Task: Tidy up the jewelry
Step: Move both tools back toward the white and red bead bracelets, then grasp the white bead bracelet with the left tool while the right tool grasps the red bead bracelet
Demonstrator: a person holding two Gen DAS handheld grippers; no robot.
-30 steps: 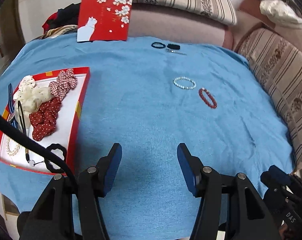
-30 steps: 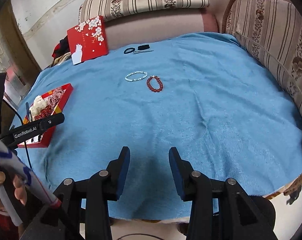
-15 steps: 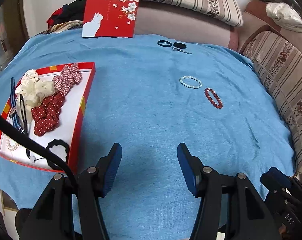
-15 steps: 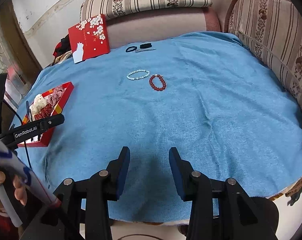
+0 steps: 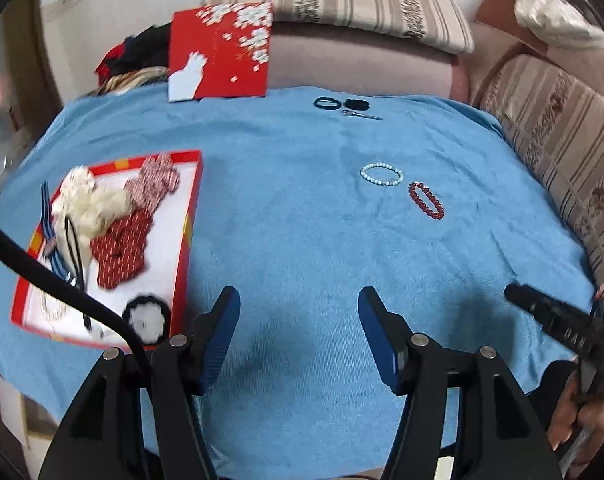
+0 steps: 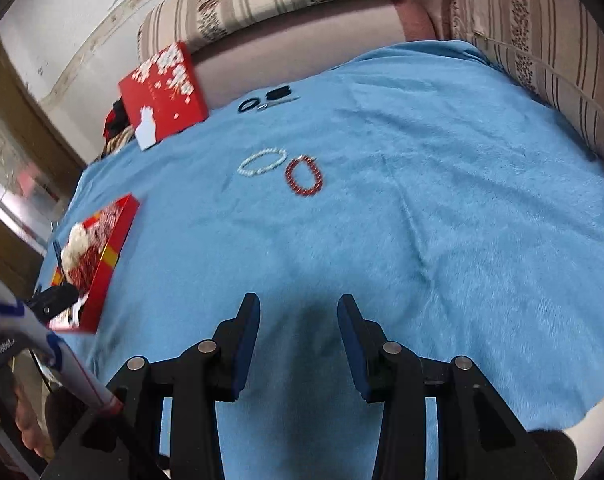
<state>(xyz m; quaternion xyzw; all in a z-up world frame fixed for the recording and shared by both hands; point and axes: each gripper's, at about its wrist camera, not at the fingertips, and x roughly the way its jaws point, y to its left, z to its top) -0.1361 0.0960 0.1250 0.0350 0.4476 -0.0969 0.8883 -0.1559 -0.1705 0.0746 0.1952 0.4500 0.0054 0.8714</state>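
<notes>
A white bead bracelet (image 5: 381, 173) and a red bead bracelet (image 5: 425, 200) are lying side by side, just apart, mid-way across the blue cloth (image 5: 302, 208). A black hair tie (image 5: 328, 103) and a clip are lying farther back, near the propped red lid (image 5: 222, 50). The red tray (image 5: 188, 236) at the left is being filled with scrunchies (image 5: 122, 248). The left gripper (image 5: 298, 304) is being opened, nothing between its jaws. The right gripper (image 6: 298, 312) is being held spread apart, empty, above the cloth.
</notes>
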